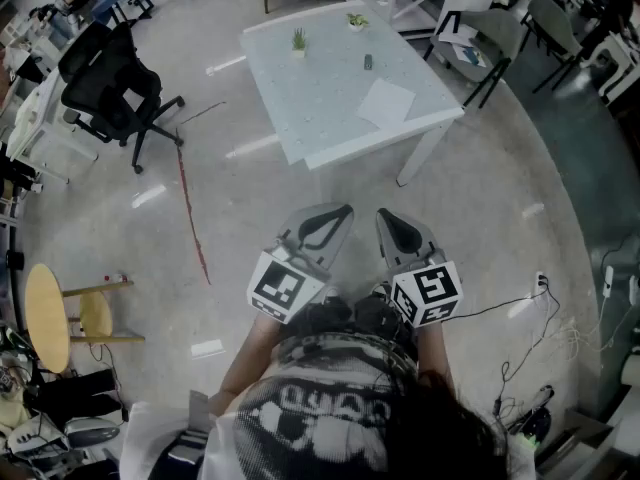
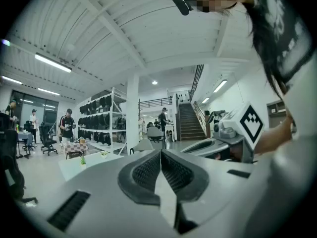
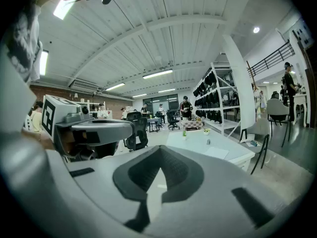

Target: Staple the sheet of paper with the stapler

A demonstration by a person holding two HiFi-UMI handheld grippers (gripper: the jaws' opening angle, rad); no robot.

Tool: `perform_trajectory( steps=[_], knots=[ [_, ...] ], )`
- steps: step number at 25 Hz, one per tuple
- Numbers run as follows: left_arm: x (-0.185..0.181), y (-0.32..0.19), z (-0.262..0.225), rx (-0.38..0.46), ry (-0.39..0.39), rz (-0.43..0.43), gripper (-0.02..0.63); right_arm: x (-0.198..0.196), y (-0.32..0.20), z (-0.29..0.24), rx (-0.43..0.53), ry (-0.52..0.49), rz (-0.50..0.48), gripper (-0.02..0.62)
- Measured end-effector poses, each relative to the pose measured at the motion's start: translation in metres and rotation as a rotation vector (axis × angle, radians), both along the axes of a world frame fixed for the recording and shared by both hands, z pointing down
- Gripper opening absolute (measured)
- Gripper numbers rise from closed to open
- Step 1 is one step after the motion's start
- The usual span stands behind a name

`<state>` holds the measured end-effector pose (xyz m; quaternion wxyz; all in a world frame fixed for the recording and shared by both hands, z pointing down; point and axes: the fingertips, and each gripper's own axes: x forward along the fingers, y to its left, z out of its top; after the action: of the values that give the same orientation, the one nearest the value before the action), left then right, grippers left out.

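Hovering by the person's waist, fingers closed on nothing, left gripper [image 1: 343,210] and right gripper [image 1: 384,216] sit well apart from the tabletop [image 1: 325,88] carrying the sheet of paper [image 1: 386,102], so the approach looks not yet begun.

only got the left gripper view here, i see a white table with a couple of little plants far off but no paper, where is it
Observer: The head view shows the sheet of paper lying flat on the table, by its near edge toward the right.
Operator: and the stapler
Observer: A small dark thing sits on the table beyond the paper, apart from it. It is likely the stapler, but it is too small to be sure.
Operator: right gripper holding anything
Observer: No. The right gripper view shows the right gripper with its jaws together and nothing between them.
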<state>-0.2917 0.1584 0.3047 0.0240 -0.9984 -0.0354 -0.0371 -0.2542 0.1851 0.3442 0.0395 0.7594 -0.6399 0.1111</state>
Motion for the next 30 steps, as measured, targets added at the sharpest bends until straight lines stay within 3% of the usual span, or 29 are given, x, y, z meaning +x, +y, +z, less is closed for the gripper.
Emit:
perform_trajectory(
  steps=[5,18,25,30],
  knots=[
    [-0.005,-0.012,0.005,0.017,0.037,-0.003,0.005,-0.003,-0.007,0.0,0.011,0.001,0.022,-0.005],
    [0.011,-0.015,0.019,-0.052,-0.012,0.039,0.005,0.009,-0.002,0.015,-0.034,-0.016,0.068,-0.003],
    [0.055,-0.014,0.036,-0.041,-0.015,0.026,0.005,0.055,-0.001,0.034,-0.05,-0.053,0.054,-0.003],
    [0.107,-0.027,0.04,-0.02,-0.03,-0.031,0.005,0.107,-0.014,0.033,-0.027,-0.053,-0.004,-0.003]
  ],
)
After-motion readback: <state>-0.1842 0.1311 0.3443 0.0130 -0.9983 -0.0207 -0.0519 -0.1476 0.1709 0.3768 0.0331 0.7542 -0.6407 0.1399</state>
